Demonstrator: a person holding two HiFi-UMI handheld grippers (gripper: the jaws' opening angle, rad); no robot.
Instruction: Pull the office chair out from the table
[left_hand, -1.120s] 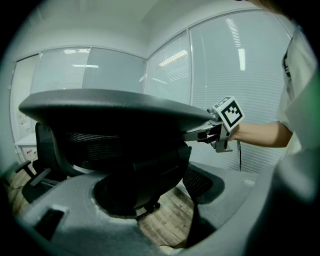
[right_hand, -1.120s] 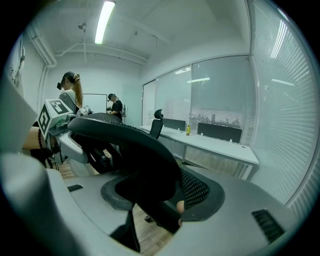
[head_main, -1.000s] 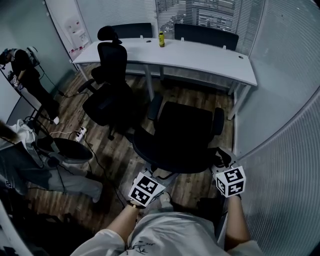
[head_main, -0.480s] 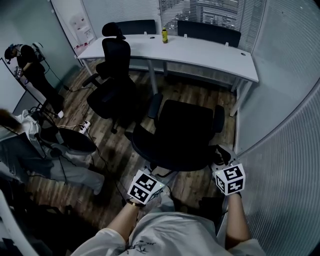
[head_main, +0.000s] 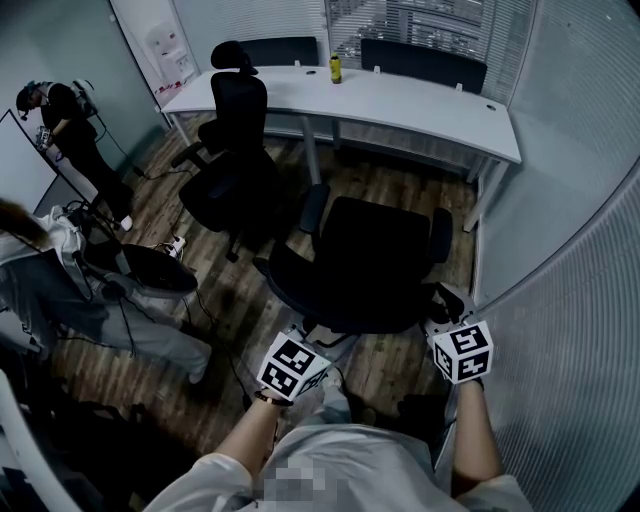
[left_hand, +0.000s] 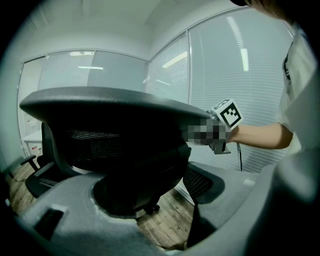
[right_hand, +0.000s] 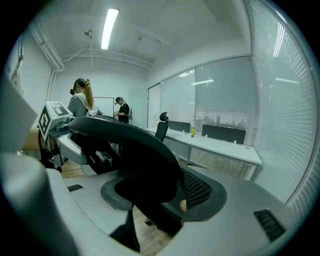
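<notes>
Head view: the black office chair (head_main: 372, 268) stands on the brown wood floor (head_main: 400, 185), well apart from the long white surface (head_main: 420, 108).
Left side: the left hand-held gripper (head_main: 303, 345) is squeezed tight on the top edge of the chair's back.
Right side: the right hand-held gripper (head_main: 443, 312) is squeezed tight on the same edge.
Chair seat: on the far side of the back, toward the surface.
</notes>
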